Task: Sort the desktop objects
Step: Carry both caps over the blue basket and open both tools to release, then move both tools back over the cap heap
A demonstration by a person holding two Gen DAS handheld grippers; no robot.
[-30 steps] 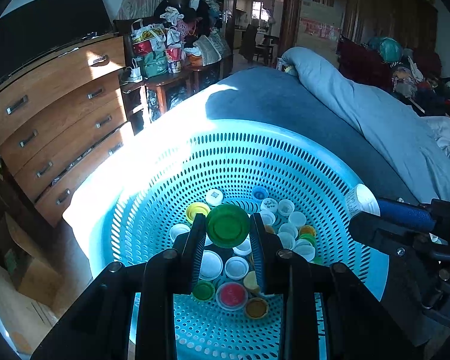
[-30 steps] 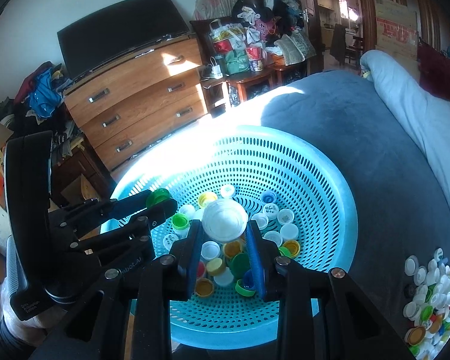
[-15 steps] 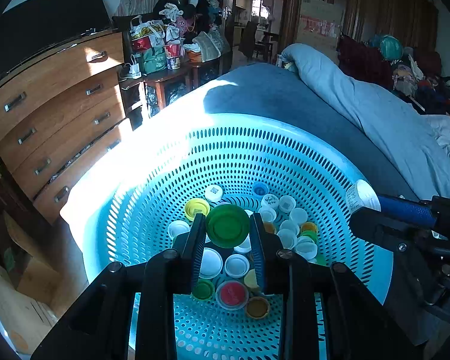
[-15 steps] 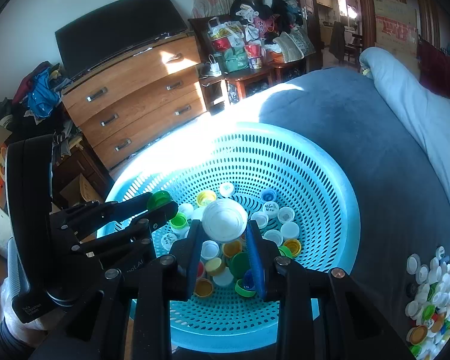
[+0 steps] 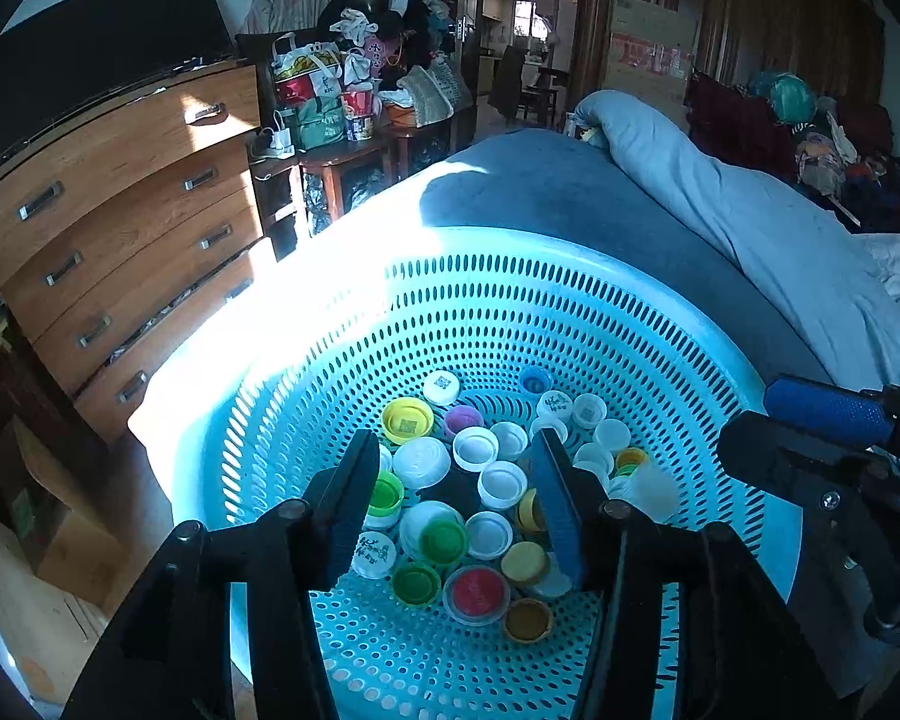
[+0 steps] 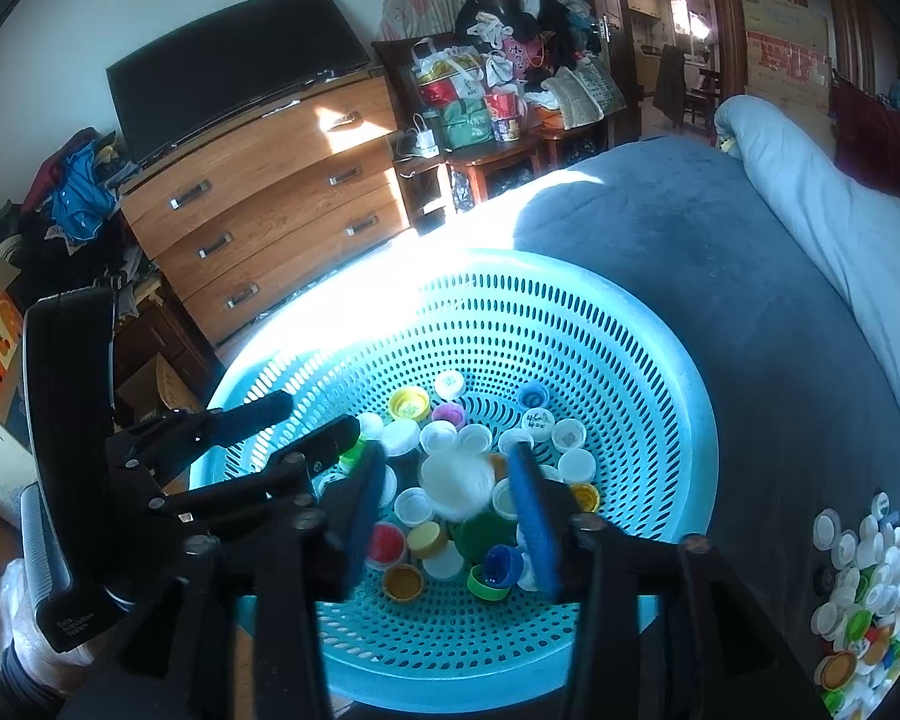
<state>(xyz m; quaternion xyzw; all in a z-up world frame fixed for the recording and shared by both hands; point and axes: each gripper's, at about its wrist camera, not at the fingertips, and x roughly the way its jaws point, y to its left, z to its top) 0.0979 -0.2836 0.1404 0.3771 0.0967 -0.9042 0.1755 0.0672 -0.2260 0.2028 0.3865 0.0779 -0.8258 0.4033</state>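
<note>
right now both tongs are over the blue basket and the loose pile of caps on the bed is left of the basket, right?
Not quite: the loose pile of caps lies right of the blue basket, as the right wrist view shows. Both tongs are over the basket.

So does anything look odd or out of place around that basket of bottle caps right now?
One thing: a blurred white cap hangs between the right gripper's opening jaws, seemingly falling into the blue basket. A separate heap of caps lies loose on the grey bedcover. Nothing looks damaged.
</note>
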